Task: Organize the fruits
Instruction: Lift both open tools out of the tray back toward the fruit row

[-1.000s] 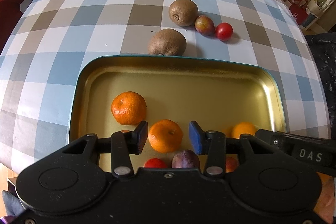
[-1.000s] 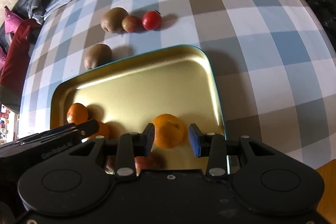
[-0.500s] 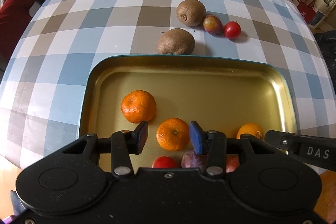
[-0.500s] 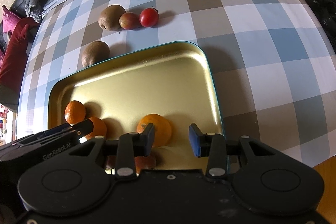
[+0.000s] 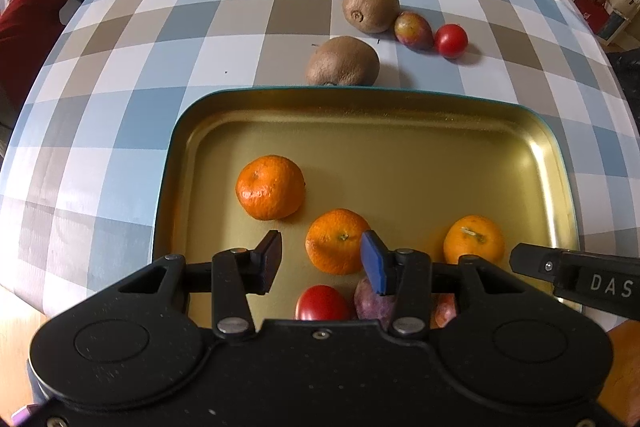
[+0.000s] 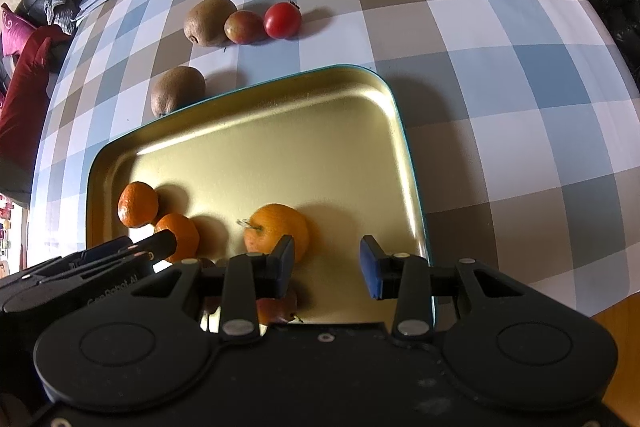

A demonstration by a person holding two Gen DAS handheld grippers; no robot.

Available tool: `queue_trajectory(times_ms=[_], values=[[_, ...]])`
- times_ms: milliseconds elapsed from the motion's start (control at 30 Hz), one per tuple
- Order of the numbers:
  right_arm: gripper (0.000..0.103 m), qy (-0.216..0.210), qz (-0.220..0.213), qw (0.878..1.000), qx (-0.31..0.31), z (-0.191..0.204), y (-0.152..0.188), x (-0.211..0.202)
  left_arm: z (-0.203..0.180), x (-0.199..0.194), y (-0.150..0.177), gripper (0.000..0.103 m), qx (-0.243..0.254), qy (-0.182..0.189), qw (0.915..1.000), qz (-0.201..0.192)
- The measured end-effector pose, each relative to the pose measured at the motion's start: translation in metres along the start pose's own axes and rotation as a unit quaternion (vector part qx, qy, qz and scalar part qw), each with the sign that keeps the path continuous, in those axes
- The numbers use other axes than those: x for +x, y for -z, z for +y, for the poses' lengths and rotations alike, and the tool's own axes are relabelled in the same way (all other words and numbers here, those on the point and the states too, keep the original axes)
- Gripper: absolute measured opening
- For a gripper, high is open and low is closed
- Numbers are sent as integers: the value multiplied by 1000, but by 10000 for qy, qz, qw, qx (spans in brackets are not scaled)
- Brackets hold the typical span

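Brassy rounded-rectangle tray (image 5: 400, 131); 3 dimpled tangerines (image 5: 270, 187); 2 fuzzy kiwis (image 5: 343, 61).

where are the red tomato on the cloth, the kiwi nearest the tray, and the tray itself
red tomato (image 5: 451, 40), left wrist view, middle of its skin
nearest kiwi (image 5: 343, 61), left wrist view, centre of its brown side
tray (image 6: 396, 111), right wrist view, far right rim

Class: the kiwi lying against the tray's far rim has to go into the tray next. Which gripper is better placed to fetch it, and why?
Probably the left gripper. The kiwi lies nearly straight ahead of its open, empty jaws, just past the tray. From the right gripper, also open, the kiwi sits far off to the left.
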State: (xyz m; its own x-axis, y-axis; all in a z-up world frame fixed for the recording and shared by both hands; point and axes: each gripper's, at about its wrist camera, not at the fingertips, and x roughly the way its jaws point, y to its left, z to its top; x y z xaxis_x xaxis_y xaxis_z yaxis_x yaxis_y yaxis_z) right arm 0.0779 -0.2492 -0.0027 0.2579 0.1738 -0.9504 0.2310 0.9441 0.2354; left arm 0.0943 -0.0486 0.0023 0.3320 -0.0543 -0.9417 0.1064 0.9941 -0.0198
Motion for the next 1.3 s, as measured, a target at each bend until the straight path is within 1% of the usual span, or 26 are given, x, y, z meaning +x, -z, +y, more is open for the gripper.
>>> queue_trajectory(times_ms=[167,267,367,500,567,667,933,1133,1300], values=[[40,31,71,10000,2,0,0,4,1,2,1,54,-6,10,10000,66],[40,33,134,9999,19,-1,0,7,2,3,2,59,15,-17,10000,78],[40,40,191,9998,39,-2,0,9,2,3,3,59,55,-41,9999,99],[40,22,273,9996,69,-3,0,11,4,4,4,59,99,37,9998,195],[40,0,320,9995,66,-3,-1,12,4,4,3,59,170,71,9995,255],[40,24,346,9994,3,-2,-1,12,5,3,1,59,293,28,9992,277],[40,13,254,9996,-104,0,-11,2,14,-8,-19,59,375,-93,9992,51],[40,36,11,9999,-141,4,-26,-10,20,-13,-42,59,316,-86,9994,-144],[40,38,-186,9998,-106,4,-43,-16,21,-13,-65,59,273,-149,9991,-303]])
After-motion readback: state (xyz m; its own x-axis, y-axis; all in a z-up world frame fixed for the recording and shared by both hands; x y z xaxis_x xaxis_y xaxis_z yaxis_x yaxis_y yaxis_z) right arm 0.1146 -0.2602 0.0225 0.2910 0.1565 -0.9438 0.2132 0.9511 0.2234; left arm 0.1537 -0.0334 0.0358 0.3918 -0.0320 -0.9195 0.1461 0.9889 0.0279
